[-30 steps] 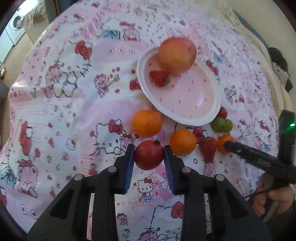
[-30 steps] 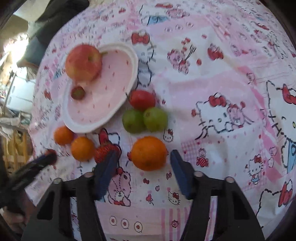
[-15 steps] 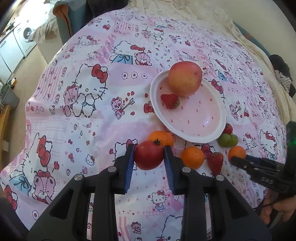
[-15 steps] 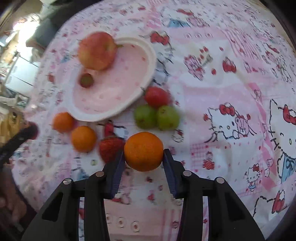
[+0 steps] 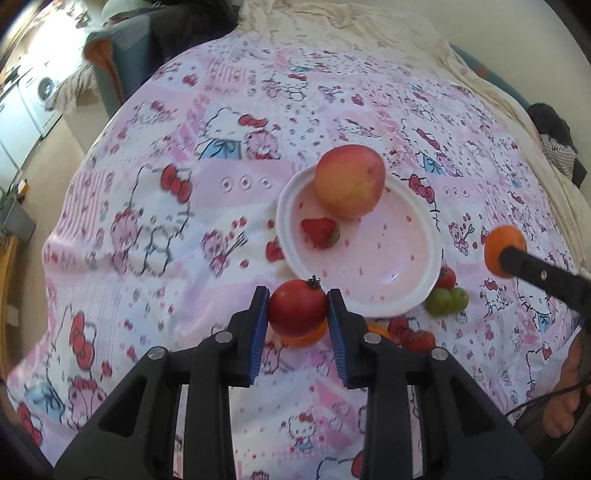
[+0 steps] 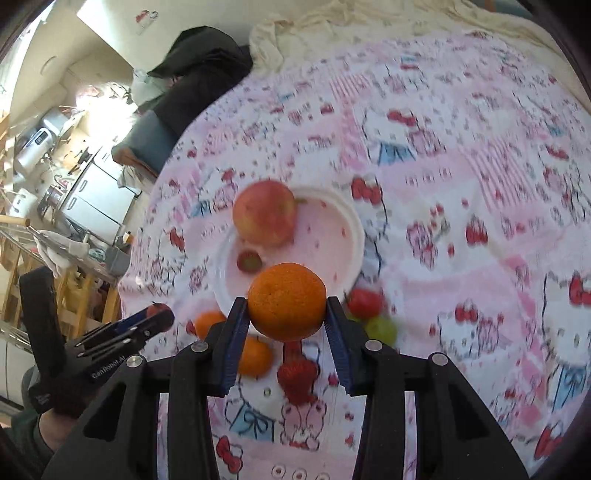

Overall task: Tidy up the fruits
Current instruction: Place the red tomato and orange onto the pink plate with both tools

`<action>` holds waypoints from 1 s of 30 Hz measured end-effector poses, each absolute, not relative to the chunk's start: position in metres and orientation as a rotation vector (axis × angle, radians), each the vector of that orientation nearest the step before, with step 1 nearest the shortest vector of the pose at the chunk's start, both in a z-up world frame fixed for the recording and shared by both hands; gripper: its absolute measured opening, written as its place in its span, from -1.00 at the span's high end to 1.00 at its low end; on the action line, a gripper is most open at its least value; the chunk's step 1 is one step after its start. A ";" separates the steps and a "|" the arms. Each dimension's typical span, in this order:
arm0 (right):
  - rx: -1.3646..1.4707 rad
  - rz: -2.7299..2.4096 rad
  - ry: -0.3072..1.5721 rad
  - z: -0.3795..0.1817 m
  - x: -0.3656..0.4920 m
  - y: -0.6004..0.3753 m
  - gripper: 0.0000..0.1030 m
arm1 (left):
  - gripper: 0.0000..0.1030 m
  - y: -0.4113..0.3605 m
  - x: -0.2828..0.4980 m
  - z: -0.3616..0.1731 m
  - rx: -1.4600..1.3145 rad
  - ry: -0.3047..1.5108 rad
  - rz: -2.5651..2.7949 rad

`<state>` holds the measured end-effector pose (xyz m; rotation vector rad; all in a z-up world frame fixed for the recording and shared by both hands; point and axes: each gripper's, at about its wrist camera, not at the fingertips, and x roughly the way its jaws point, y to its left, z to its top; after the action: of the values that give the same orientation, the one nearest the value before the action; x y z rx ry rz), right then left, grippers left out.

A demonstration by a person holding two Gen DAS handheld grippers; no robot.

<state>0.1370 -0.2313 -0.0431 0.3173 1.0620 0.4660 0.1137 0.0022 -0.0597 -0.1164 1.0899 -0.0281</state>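
My left gripper point(image 5: 297, 314) is shut on a red tomato point(image 5: 297, 308) and holds it above the cloth, just short of the white plate point(image 5: 413, 295). The plate holds a large apple point(image 5: 349, 181) and a strawberry point(image 5: 319, 232). My right gripper point(image 6: 286, 312) is shut on an orange point(image 6: 286, 301), lifted above the near rim of the plate point(image 6: 356, 236). In the left wrist view the right gripper's held orange point(image 5: 504, 245) hangs right of the plate. The left gripper point(image 6: 159, 317) shows at the left of the right wrist view.
On the pink Hello Kitty cloth point(image 5: 184, 221) near the plate lie two oranges point(image 6: 255, 356), a strawberry point(image 6: 297, 373), a small red tomato point(image 6: 364, 301) and green fruits point(image 5: 445, 301). A cream sheet point(image 5: 369, 33) lies beyond. Kitchen units point(image 6: 92, 184) stand off the cloth's left edge.
Both grippers have risen with their fruit and moved toward the plate. The right gripper closed on the orange a second ago and lifted it off the cloth.
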 end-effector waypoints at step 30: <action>0.283 0.485 1.308 -0.141 0.254 -0.197 0.12 | 0.45 -0.034 0.186 -0.122 -0.161 1.180 -0.070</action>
<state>0.2542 -0.1971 -0.1410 0.2829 1.3080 0.4849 0.1861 -0.0338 -0.1222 -0.1608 1.1797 -0.0698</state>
